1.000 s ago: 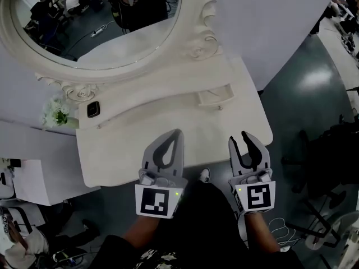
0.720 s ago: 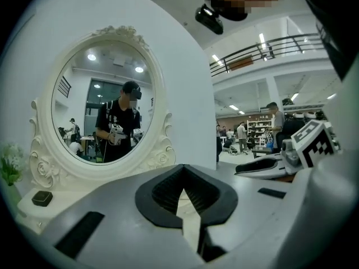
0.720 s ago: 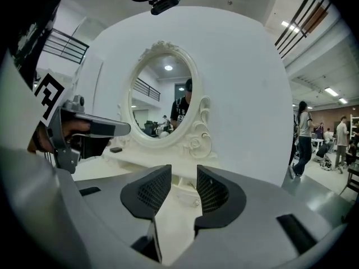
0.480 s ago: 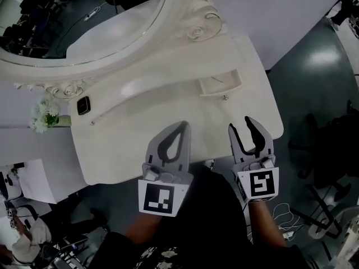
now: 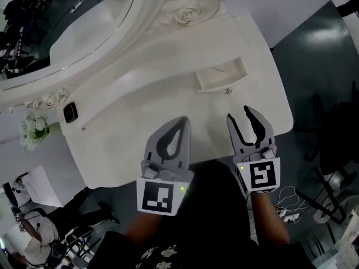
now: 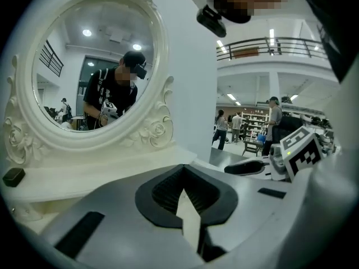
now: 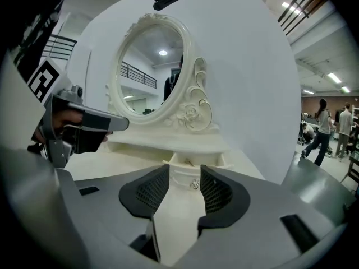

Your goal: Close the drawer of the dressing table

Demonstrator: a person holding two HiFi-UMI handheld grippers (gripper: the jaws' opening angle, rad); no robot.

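Fingers (image 7: 217, 190) of the right gripper (image 5: 238, 115) stand wide and empty, having just been opening, facing the open drawer (image 5: 221, 76); left gripper (image 5: 180, 122) fingers are together, empty.

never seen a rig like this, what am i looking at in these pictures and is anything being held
A person holds hand-held tongs in each hand; no robot. One picture comes from a camera on their head, the others from cameras riding on each tool. The left tongs are shut and empty; the right tongs have just been opening, nothing between them. Ahead is a cream-white dressing table with an oval carved-frame mirror, a small open drawer, a small black object, and white flowers beside it.
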